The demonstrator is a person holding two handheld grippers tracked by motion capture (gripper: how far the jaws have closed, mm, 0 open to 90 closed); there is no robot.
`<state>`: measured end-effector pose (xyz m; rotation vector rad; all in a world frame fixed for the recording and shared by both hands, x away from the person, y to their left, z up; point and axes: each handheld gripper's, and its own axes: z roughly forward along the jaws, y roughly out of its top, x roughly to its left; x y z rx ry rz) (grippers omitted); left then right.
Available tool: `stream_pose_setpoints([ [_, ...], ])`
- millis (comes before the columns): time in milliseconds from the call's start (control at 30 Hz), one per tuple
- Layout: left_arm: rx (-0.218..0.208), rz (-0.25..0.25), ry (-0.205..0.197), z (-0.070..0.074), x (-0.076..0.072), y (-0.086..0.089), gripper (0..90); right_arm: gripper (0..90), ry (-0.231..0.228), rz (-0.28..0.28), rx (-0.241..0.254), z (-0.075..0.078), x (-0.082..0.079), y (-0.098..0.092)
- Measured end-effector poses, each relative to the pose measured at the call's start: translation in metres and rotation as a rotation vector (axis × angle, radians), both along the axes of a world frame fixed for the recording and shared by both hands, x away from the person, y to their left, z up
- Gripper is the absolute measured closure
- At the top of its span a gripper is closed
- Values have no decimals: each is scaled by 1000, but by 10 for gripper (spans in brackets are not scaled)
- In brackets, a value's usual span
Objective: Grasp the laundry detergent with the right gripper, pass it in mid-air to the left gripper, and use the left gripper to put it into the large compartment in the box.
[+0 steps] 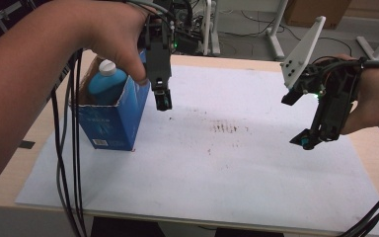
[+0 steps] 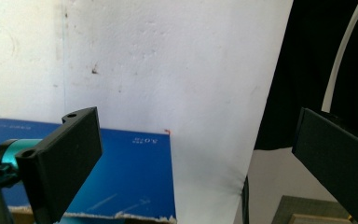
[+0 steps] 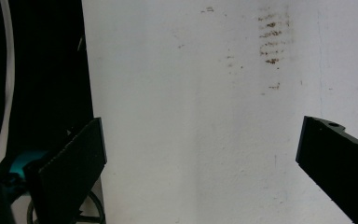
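An open blue cardboard box (image 1: 111,121) holding a blue plastic bottle with a white cap (image 1: 107,81) is seen at the counter's (image 1: 237,61) left. Both the left claw (image 1: 163,101), just beside it, and the right claw (image 1: 303,140) are spread apart, empty. The box could be tipped by a careless left claw nudge.

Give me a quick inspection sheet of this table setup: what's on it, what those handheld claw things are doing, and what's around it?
Surface: white sheet over a wooden table, with brownish smudge marks near the middle.
Job's things: open blue box standing at the left of the sheet; a blue bottle with a white cap stands inside it.
Clutter: nothing seen.
Grippers: left gripper hangs just right of the box, jaws apart and empty; right gripper is held above the sheet's right side, jaws apart and empty.
Cables: black cables trail down from the left hand; more at the lower right corner.
Surroundings: metal stand legs and a cardboard box on the floor beyond.
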<state>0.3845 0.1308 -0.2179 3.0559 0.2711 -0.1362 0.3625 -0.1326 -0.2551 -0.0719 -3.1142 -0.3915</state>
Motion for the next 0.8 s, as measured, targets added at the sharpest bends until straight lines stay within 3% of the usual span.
stream_pose_setpoints([
  [800, 9, -18, -13, -5, 2, -2, 16, 6, -2, -6, 1, -1, 4, -1],
])
